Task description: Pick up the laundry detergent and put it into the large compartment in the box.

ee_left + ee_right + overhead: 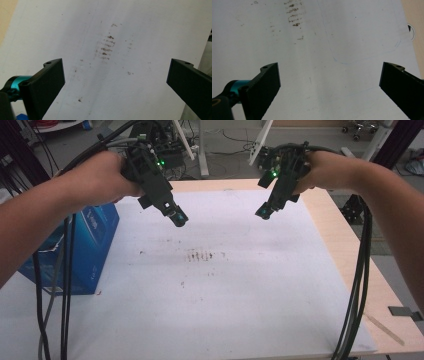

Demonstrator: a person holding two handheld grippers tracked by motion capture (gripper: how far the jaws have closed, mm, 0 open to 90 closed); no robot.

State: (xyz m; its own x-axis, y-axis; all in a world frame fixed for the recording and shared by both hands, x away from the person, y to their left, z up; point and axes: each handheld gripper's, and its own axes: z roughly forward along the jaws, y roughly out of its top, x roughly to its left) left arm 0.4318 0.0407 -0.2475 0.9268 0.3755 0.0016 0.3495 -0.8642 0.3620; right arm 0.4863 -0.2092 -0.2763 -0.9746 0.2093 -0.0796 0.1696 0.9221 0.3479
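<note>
Hovering over the table, I hold both grippers above a white sheet (240, 285) with nothing in either. My left gripper (176, 216) has its jaws spread wide and empty, as its own view shows, with bare paper between them. My right gripper (263, 212) is likewise released, jaws far apart over the sheet.

Nearest to both is a patch of brown smudge marks (200, 255) at the middle of the sheet. It lies ahead of and below the tips, between the two grippers, a little closer to the left one. Its short streaks stack in a band that runs away from the left gripper (106, 48); in the right gripper view the patch sits at the top edge (293, 15).

A blue box (90, 245) stands at the left edge of the sheet, beneath my left forearm and well apart from the marks. A faint blue pen outline (362, 50) lies on the paper ahead of the right gripper. Cables (357, 285) trail down from each hand. I judge that nothing blocks a descent from either side.
</note>
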